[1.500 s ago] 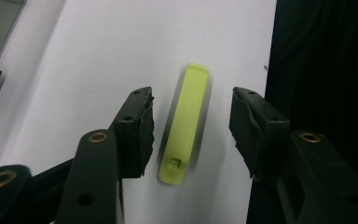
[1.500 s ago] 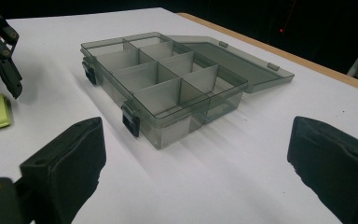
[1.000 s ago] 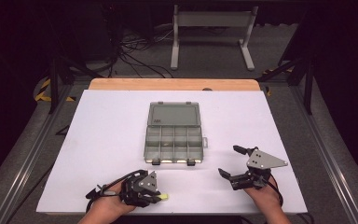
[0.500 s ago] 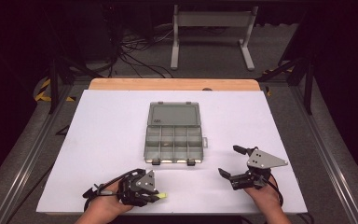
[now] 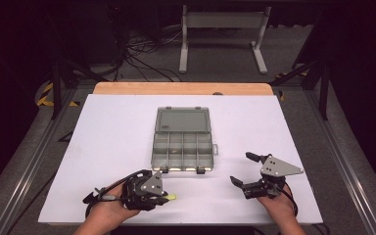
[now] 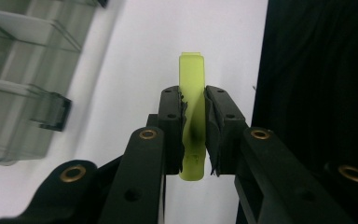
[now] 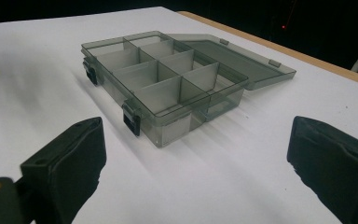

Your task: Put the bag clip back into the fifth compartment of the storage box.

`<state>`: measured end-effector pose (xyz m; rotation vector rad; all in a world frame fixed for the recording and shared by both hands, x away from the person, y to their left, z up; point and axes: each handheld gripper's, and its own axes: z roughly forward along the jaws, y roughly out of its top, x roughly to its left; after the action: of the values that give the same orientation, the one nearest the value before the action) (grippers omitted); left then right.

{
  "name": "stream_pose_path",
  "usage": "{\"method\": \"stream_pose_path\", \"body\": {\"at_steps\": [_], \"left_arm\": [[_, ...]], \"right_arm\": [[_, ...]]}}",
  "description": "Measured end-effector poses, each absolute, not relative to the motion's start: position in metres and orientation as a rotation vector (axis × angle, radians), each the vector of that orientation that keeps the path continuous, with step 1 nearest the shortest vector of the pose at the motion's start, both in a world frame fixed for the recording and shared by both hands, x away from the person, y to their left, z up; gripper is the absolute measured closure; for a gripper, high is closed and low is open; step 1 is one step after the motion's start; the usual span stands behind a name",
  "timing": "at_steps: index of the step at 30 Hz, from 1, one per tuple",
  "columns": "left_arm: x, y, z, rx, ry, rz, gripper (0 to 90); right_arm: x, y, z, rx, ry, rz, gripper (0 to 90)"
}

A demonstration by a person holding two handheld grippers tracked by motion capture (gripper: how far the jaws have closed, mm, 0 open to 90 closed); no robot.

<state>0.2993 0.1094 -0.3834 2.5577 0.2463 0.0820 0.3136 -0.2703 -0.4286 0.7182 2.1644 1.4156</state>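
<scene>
**A:** Holding steady on the left: left claw (image 5: 162, 197) is pinching a flat yellow-green plastic strip (image 6: 192, 114) between its jaws. In the left gripper view the strip's long axis is running straight out along the jaws, free end sticking past the tips.

**B:** Where is it sitting on the table?

**A:** Low over the white table (image 5: 103, 147) at the near edge, left of centre. The smoky-grey clear plastic compartment box (image 5: 182, 149) is lying forward and to the right of that claw, lid folded flat open on the far side, near-side latches facing the person. Strip tip is pointing rightwards along the near edge, not at the box.

**B:** Right side?

**A:** Right claw (image 5: 242, 170) is spread wide and carrying nothing, hovering right of the box. Its own view is looking straight across the open compartments; they're looking empty from here.

**B:** Nearer hand?

**A:** Left, marginally, and it has the part. My read: it's needing to swing the tip forward toward a near-row compartment.

**B:** Change from a second ago?

**A:** Barely any. Left claw is drifting slightly; box and right claw aren't moving.
</scene>
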Motion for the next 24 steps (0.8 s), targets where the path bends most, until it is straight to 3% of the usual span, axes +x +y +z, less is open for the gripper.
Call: {"method": "stream_pose_path", "body": {"at_steps": [24], "left_arm": [[0.325, 0.112, -0.352, 2.485, 0.35, 0.091, 78.0]], "right_arm": [[0.313, -0.272, -0.428, 0.723, 2.155, 1.417, 5.0]]}}
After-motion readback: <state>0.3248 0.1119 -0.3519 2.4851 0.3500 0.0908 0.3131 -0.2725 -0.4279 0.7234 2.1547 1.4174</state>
